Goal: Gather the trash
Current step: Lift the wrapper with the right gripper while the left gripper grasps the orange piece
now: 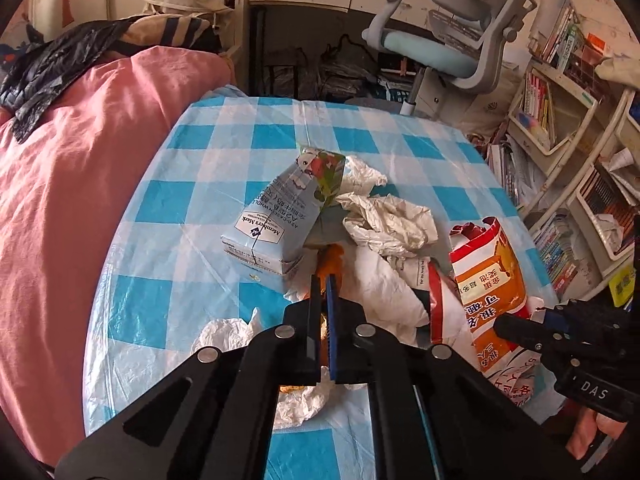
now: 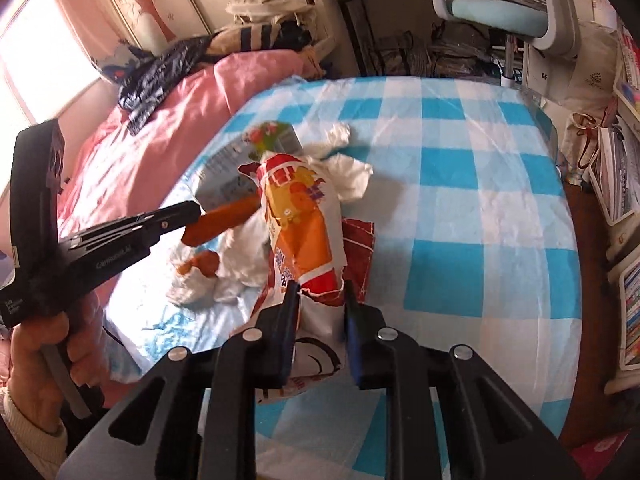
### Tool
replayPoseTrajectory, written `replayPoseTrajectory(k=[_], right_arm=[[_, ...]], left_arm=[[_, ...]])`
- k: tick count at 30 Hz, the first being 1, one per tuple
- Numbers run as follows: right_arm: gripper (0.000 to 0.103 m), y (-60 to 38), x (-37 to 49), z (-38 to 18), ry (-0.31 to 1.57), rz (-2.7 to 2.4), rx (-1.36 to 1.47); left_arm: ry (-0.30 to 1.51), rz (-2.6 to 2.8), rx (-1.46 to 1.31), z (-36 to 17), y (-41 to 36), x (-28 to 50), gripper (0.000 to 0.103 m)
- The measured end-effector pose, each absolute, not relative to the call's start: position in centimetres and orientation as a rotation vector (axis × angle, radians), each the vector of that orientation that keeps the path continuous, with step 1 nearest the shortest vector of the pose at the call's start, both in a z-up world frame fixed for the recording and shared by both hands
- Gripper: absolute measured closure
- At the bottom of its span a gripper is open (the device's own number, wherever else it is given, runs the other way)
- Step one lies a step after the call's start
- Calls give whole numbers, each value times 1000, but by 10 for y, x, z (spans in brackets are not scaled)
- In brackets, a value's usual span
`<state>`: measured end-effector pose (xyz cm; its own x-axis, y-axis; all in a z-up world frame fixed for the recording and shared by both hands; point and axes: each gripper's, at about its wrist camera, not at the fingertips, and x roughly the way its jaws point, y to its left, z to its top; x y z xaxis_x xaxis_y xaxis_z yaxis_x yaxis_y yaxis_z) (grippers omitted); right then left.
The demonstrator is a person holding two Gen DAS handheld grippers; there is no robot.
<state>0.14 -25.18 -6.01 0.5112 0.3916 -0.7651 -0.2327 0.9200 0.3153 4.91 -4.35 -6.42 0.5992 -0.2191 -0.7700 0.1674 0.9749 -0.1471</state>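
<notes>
The left tool [image 2: 196, 214] was clamped on an orange sausage [image 2: 224, 218] above the surface's [image 2: 480, 200] left edge. The right tool [image 2: 320, 292] gripped an orange snack bag [image 2: 300, 220] near the front edge.

1. The pale blue milk carton [image 1: 267, 227] carries the brand "Member's Mark", upside down in the left wrist view, beside "WHOLE" in smaller capitals.
2. The black body of the right gripper [image 1: 516, 326] bears the white letters "DAS".
3. The orange snack bag [image 1: 490, 280] shows large Chinese characters, upside down and not clearly readable.
4. The left gripper [image 2: 192, 214] has small white lettering along its arm, too blurred to read.
</notes>
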Motion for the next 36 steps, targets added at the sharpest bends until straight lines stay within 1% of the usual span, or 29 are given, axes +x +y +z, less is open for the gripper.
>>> replayPoseTrajectory(k=[9, 14, 16, 20, 22, 23, 25, 26, 27, 30, 34, 35, 36], right_arm=[[81, -253, -1, -44, 907, 394, 215], [81, -250, -4, -40, 894, 412, 206], [81, -249, -5, -40, 890, 417, 201], [81, -250, -7, -40, 891, 418, 200], [80, -251, -7, -41, 893, 422, 213], [80, -250, -7, -41, 895, 426, 213], [80, -247, -7, -43, 901, 432, 209], [80, -246, -7, -45, 908, 435, 209], [80, -244, -6, -46, 914, 439, 208], [79, -243, -4, -49, 923, 448, 204], [79, -242, 0, -51, 933, 456, 206], [79, -242, 0, -51, 934, 457, 205], [79, -242, 0, -51, 934, 459, 203]], left_arm=[[863, -269, -172, -41, -18, 36, 103], [819, -278, -175, -27, -9, 25, 103], [840, -266, -156, -31, -7, 26, 103], [938, -279, -106, -51, -7, 27, 102], [948, -265, -86, -57, -10, 27, 102], [948, -258, -75, -60, -13, 29, 97], [942, -238, -37, -67, -20, 34, 82], [936, -216, -14, -71, -23, 36, 67], [932, -195, 9, -76, -25, 38, 58], [964, -149, 54, -95, -28, 49, 56], [987, -161, 42, -106, -29, 59, 56], [993, -174, 51, -107, -33, 60, 61], [994, -182, 65, -108, -36, 61, 69]])
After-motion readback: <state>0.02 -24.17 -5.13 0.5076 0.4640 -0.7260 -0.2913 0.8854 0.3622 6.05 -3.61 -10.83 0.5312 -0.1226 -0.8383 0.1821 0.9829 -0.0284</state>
